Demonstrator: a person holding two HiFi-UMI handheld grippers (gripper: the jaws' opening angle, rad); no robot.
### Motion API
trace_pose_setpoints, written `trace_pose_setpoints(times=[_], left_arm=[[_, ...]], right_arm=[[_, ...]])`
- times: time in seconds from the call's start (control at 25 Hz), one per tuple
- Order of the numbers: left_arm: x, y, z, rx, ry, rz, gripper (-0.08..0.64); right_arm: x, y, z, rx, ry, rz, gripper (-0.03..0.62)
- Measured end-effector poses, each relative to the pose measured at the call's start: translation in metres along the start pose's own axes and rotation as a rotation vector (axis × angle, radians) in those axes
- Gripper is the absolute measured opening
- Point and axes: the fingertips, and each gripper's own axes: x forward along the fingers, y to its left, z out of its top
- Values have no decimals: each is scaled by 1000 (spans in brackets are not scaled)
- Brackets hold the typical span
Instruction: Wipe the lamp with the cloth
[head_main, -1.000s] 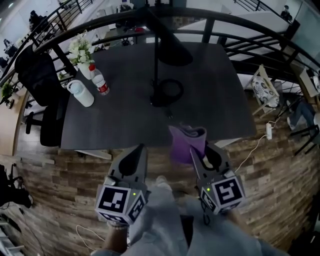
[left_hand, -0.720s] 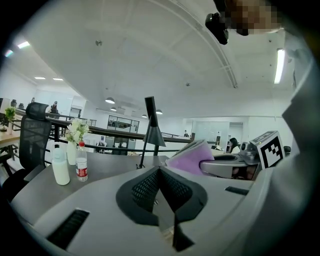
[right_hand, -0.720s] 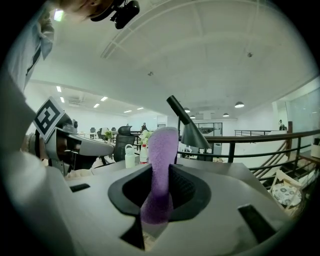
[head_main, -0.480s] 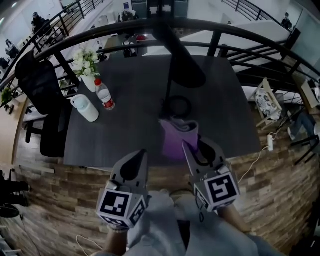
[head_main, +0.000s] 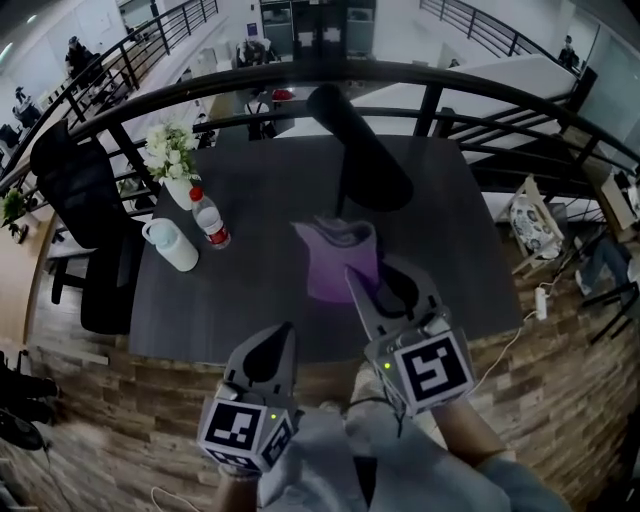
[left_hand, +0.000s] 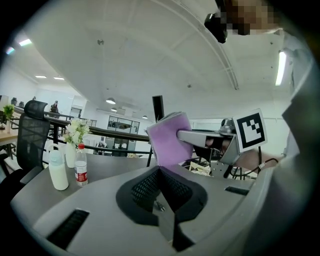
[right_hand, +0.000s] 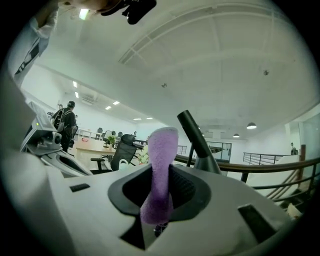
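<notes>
**A:** What sits at the far left?

**B:** A black office chair (head_main: 85, 200) stands off the left edge of the dark bench (head_main: 250, 300). On the bench's left corner, white flowers in a vase (head_main: 168, 150), a white jug (head_main: 172, 245) and a clear bottle with a red cap (head_main: 212, 222) are grouped close together.

**A:** And the left claw (left_hand: 160, 170)?

**B:** It is low, over the bench's near edge. Its jaws are closed against each other with nothing between them. It is well apart from the lamp (head_main: 362, 150).

**A:** Where is the cloth (head_main: 340, 265)?

**B:** It is purple and folded, and it is pinched in the right claw (right_hand: 160, 175). The jaws are clamped on its lower part and the rest stands up past their tips. In the head view it is over the middle of the bench, to the right of the left claw.

**A:** How does it lie to the lamp?

**B:** The lamp is black and stands on the bench beyond the cloth. Its long dark head slants from upper left down to the right, just past the cloth's top edge, and its thin stem drops behind the cloth. In the right gripper view the lamp rises just right of the cloth. I cannot tell whether the two touch.
</notes>
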Motion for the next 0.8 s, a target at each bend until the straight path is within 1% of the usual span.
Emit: trace_pose_setpoints(times=[0.28, 0.44, 0.64, 0.8], left_arm=[[17, 9, 18, -5, -27, 59, 9], [28, 9, 24, -12, 9, 105, 9], [38, 15, 34, -15, -18, 140, 9], [46, 17, 36, -16, -50, 145, 9]], right_arm=[[32, -19, 32, -57, -60, 30, 87], [47, -30, 54, -85, -113, 57, 87], [66, -31, 81, -111, -174, 92, 87], [74, -39, 89, -110, -191, 83, 87]])
